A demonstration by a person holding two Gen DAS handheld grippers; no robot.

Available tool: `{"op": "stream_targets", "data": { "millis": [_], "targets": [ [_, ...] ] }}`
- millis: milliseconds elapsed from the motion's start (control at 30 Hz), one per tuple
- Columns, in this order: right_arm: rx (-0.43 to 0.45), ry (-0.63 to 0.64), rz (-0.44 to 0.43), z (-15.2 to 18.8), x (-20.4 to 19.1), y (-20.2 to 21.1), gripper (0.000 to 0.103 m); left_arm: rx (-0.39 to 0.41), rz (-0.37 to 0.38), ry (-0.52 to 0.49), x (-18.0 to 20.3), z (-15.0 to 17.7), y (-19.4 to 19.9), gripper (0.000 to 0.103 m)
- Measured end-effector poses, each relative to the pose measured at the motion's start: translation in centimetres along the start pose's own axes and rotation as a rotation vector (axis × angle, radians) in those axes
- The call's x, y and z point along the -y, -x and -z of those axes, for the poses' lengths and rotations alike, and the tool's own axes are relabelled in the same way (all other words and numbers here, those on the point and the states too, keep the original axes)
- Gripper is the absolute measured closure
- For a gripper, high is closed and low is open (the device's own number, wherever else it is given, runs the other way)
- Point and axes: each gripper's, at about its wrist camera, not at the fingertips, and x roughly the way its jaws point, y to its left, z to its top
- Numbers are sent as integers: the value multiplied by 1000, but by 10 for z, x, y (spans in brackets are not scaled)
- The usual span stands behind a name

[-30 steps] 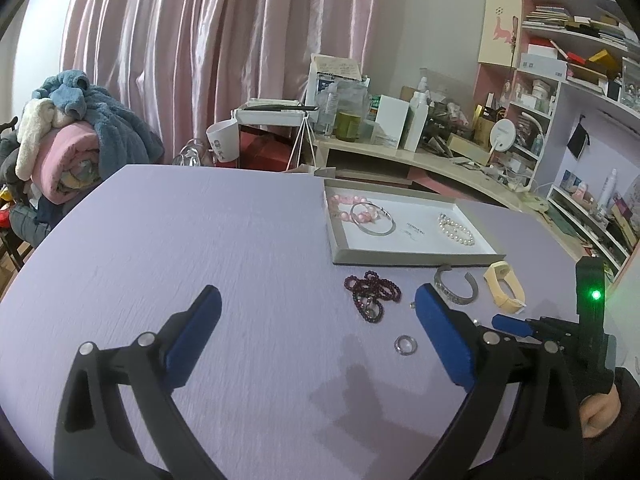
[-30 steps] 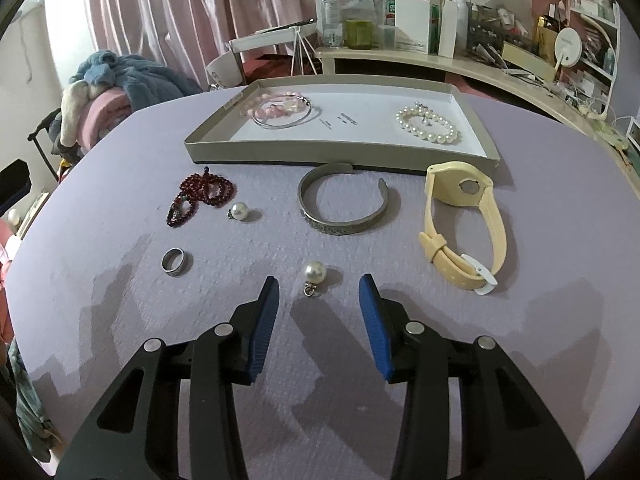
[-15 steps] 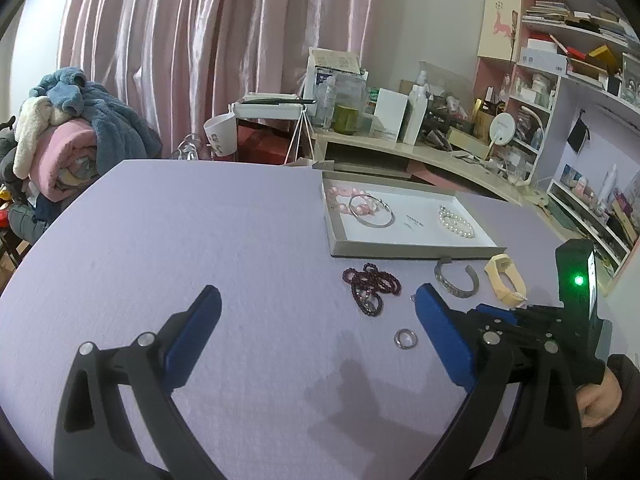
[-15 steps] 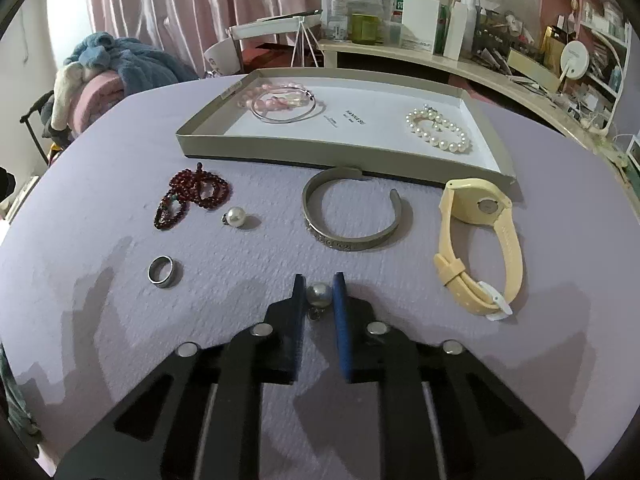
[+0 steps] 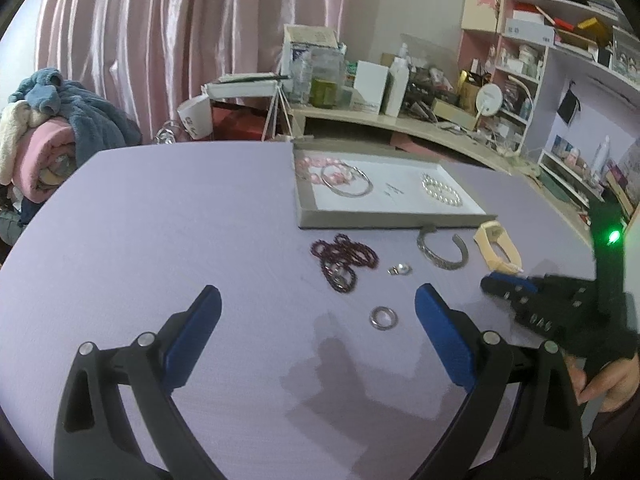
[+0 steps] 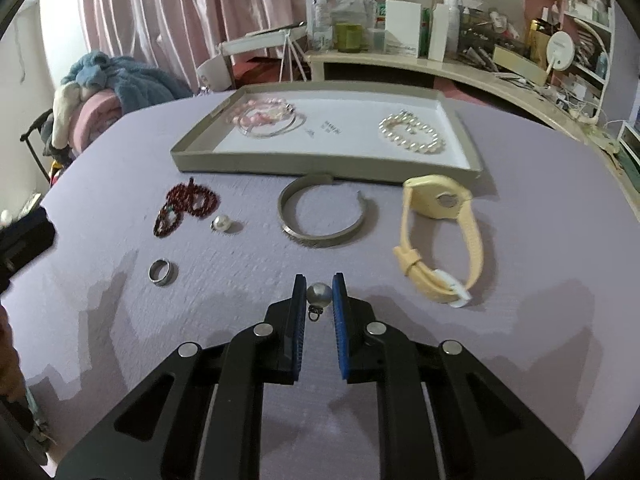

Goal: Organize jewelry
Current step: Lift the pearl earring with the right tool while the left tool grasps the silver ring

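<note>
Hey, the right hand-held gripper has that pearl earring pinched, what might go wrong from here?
The pearl earring is round and smooth, held only at the tips of the right hand-held gripper, so it could squirt out. If it drops, it may roll across the table. On the way to the tray, the gripper could clip the cuff bracelet.

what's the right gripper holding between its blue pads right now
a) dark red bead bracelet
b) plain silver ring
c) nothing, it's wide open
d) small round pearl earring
d: in the right wrist view the right gripper is shut on the small round pearl earring, while the plain silver ring and dark red bead bracelet lie on the purple table.
</note>
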Motion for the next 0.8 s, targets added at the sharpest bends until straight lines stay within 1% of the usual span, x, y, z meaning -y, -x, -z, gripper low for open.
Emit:
{"op": "stream_targets", "data": {
  "millis": [133,200,267,300,367,433,467,567,600,633,667,700,767,800],
  "targets": [
    [22,-20,13,-4,10,7,89,-55,9,-29,16,5,-19,6],
    [27,-28,16,-5,14,9,89,-91,5,-50,27,8,-32,8],
    [31,-33,18,-5,18,10,89,-129,7,-67,35,12,-42,22],
    [31,-36,19,-4,19,11,89,-148,8,-73,39,14,-47,24],
    [31,-40,20,-4,22,10,89,-185,1,-84,46,18,-58,34],
    [31,-43,19,-3,24,11,89,-215,-8,-93,52,21,-68,39],
    [31,-45,18,-3,25,11,89,-220,-21,-102,55,21,-70,40],
    [31,-51,14,-4,27,11,89,-217,-15,-108,60,19,-74,46],
    [32,-53,12,-4,27,11,89,-219,-31,-113,62,19,-77,46],
    [32,-54,9,-4,27,10,89,-220,-41,-121,64,19,-79,49],
    [33,-54,7,-4,27,11,89,-219,-44,-125,65,17,-79,56],
    [33,-54,6,-4,27,11,89,-216,-40,-127,66,17,-79,60],
    [33,-52,1,-3,26,11,89,-214,-37,-134,67,14,-78,80],
    [33,-52,0,-3,26,11,89,-213,-34,-136,67,13,-78,81]
  ]
}}
